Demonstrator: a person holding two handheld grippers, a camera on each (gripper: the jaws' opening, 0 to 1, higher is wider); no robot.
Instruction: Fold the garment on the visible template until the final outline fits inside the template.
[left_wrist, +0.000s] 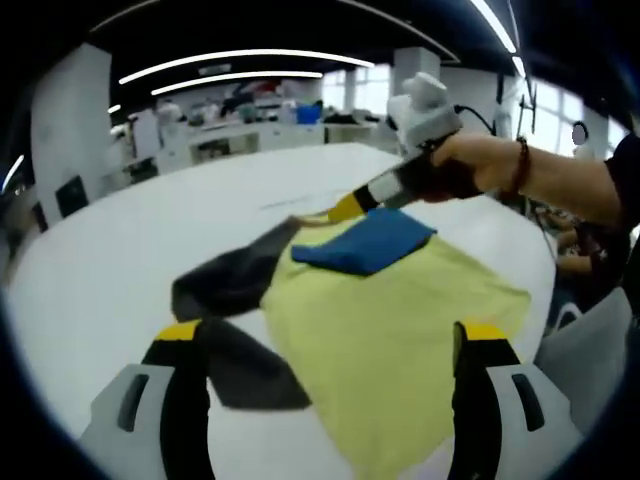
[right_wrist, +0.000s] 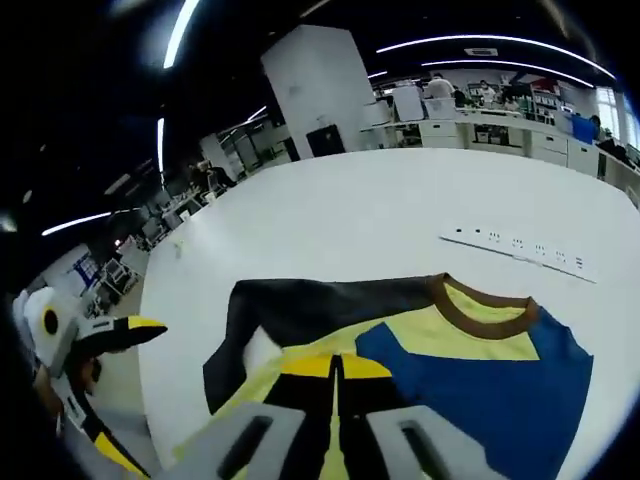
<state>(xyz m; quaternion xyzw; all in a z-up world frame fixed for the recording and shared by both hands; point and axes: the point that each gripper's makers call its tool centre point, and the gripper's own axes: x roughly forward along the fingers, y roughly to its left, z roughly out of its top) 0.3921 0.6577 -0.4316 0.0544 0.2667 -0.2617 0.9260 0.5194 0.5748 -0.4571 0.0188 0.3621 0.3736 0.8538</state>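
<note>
One garment (right_wrist: 420, 340) on table (right_wrist: 380, 210), right claw (right_wrist: 335, 368) pinching its edge

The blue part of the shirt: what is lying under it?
The blue part lies folded on the yellow shirt body, which rests on the white table. Any template beneath is covered and cannot be seen.

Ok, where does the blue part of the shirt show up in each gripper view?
Left gripper view: blue panel lies upper centre, folded over the yellow fabric, just below the right gripper.
Right gripper view: it lies lower right, beside the yellow-tipped gripper.
Shared landmark: the brown collar.
</note>
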